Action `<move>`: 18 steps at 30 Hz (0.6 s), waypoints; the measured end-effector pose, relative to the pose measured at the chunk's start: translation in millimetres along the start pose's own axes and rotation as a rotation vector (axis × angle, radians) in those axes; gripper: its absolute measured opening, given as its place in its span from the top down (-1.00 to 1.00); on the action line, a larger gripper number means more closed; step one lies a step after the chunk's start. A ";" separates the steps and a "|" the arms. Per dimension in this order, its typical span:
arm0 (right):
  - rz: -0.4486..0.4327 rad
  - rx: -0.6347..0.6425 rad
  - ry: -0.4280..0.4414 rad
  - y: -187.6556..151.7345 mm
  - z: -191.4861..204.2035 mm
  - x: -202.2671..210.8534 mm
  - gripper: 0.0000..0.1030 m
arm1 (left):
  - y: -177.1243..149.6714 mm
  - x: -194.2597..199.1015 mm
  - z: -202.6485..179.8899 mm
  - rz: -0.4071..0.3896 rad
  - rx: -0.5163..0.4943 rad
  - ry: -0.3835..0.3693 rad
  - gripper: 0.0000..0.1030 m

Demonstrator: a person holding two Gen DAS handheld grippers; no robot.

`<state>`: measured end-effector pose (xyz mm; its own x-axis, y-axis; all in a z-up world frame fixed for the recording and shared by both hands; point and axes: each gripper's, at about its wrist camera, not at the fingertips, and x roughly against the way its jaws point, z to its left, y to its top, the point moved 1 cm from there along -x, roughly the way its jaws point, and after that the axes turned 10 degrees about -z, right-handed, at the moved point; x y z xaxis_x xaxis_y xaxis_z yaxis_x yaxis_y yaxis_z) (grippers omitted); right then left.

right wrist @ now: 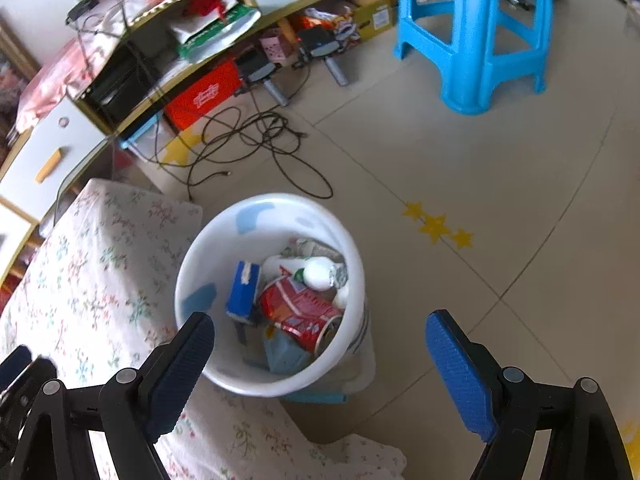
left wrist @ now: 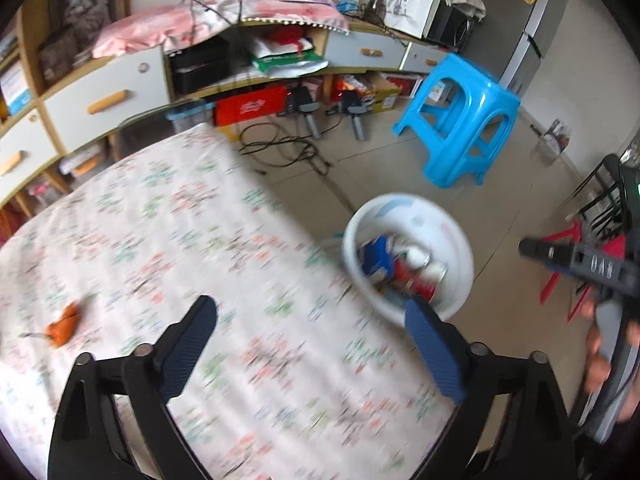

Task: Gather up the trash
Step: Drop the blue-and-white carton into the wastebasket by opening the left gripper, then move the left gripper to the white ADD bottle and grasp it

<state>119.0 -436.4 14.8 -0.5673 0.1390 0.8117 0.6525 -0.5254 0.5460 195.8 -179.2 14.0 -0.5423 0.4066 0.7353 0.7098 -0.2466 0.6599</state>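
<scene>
A white bin stands on the floor against the table's corner. It holds a red crushed can, a blue box, a white bottle and other scraps. My right gripper hangs open above the bin, nothing between its fingers. My left gripper is open and empty over the floral tablecloth, with the bin to its right. A piece of orange peel lies on the cloth, left of the left finger. The left wrist view is blurred.
A blue plastic stool stands on the tiled floor beyond the bin. Black cables lie tangled near a low cabinet with a red box under it. A hand shows at the right edge.
</scene>
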 end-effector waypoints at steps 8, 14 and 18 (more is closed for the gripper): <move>0.020 0.077 0.031 -21.7 33.1 7.1 -0.78 | -45.2 57.1 69.2 0.041 0.062 0.118 -0.98; 0.048 0.172 0.038 -41.9 69.2 1.4 -0.78 | -92.2 71.4 117.8 0.119 0.175 0.143 -0.98; 0.067 0.243 0.053 -58.2 97.6 -3.7 -0.78 | -125.3 69.5 146.1 0.163 0.338 0.119 -0.97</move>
<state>132.2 -324.4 0.2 -0.5399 0.0632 0.8393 0.7875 -0.3142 0.5302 134.8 8.5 -40.2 -0.4443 0.2764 0.8521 0.8882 0.0119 0.4593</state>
